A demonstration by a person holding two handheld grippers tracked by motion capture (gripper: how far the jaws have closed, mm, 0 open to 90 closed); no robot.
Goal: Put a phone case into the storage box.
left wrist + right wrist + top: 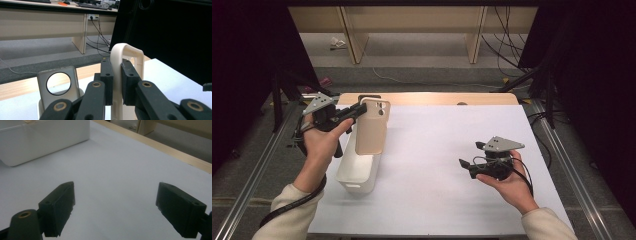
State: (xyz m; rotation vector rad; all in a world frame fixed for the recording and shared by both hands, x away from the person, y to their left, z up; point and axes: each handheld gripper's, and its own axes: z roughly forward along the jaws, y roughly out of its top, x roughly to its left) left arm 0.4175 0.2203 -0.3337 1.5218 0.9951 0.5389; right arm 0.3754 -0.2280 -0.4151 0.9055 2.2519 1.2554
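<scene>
My left gripper [361, 106] is shut on the top edge of a beige phone case [372, 128] and holds it upright over a white bin [360, 173] at the table's left. In the left gripper view the cream case [127, 53] stands edge-on between the black jaws of that gripper [117, 82]. Lower left of them, a second case [59, 86] with a round camera hole stands upright. My right gripper [466, 166] rests low at the right of the white table, open with nothing in it. In its own view, that gripper [115, 205] has its jaws wide apart over bare surface.
A white sheet [452, 135] covers the table, with a wooden strip [427, 98] along the far edge. The bin's wall [45, 140] shows far left in the right gripper view. Desk legs and cables [502, 45] stand beyond the table on the floor.
</scene>
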